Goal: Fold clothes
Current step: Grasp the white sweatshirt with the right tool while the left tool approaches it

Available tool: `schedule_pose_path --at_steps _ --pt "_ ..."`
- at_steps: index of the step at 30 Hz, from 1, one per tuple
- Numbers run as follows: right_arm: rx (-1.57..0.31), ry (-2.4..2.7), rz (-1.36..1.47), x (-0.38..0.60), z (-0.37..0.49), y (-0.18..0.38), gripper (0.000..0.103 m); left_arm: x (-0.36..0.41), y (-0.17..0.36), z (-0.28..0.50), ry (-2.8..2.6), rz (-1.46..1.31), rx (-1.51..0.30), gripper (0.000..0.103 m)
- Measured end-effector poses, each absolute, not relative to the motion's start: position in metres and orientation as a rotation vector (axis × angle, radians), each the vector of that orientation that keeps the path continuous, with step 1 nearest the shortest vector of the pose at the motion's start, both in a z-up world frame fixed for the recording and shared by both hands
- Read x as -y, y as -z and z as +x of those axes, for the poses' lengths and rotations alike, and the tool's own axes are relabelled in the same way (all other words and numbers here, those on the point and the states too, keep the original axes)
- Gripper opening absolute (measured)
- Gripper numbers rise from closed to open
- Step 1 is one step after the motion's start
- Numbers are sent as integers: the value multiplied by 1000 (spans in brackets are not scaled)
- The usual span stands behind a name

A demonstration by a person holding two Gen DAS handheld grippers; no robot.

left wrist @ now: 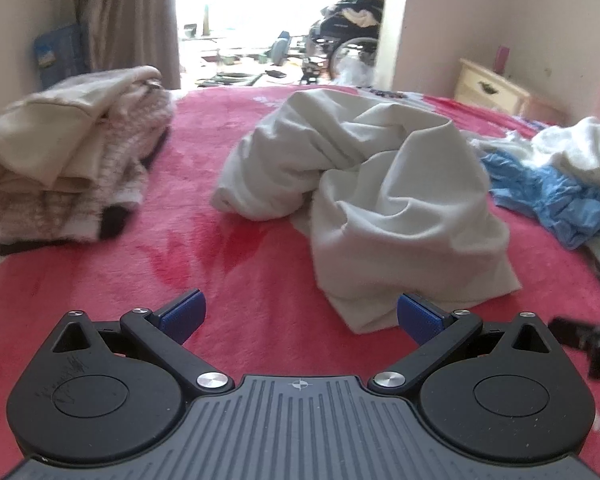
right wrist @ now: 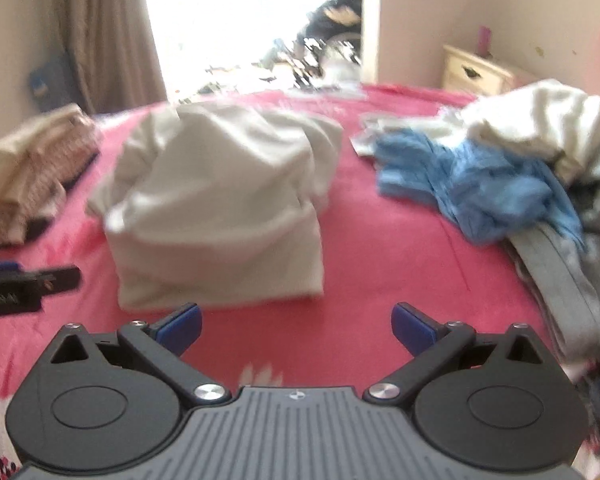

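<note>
Both claws spread and empty over the pink bed, crumpled garment just ahead.

Near: left gripper (left wrist: 298, 314) jaws wide apart, nothing between them; right gripper (right wrist: 296, 326) likewise spread, holding nothing. Pink blanket (left wrist: 240, 248) beneath both. Just beyond: white garment (left wrist: 380, 184) in a rumpled heap mid-bed, its near hem close to the left gripper's right finger. Left: folded stack of beige clothes (left wrist: 64, 152). Right: blue cloth (left wrist: 556, 200) among an unfolded pile (right wrist: 540, 128). Far: curtain (left wrist: 120, 12), bright doorway, cream nightstand (left wrist: 492, 88).
</note>
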State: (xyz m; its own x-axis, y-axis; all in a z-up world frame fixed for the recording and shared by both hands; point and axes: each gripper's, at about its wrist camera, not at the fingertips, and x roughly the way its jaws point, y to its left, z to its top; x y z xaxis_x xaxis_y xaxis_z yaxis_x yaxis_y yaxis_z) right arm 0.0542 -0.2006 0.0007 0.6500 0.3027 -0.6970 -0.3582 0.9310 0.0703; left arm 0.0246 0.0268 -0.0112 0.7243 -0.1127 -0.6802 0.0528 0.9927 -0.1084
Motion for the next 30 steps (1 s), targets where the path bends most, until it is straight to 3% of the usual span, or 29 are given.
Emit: schedule_pose_path --at_steps 14,18,20,24,26,28,30 --pt "-612 -619 -60 145 169 -18 101 -21 22 97 236 -29 -614 103" --pt "-663 -650 -83 114 204 -1 95 -5 45 125 297 31 -666 95" --pt "-721 -651 -146 100 216 15 77 0 54 128 306 23 -700 87" --pt "-785 -628 -193 97 221 32 52 4 64 131 269 -36 -737 66" --pt "-772 -644 -200 102 212 26 30 4 63 129 263 -50 -744 57" --pt "-769 -669 -200 108 200 18 24 4 60 125 264 -53 -747 50" --pt "-767 -696 -198 115 189 10 17 4 54 119 279 -49 -748 34"
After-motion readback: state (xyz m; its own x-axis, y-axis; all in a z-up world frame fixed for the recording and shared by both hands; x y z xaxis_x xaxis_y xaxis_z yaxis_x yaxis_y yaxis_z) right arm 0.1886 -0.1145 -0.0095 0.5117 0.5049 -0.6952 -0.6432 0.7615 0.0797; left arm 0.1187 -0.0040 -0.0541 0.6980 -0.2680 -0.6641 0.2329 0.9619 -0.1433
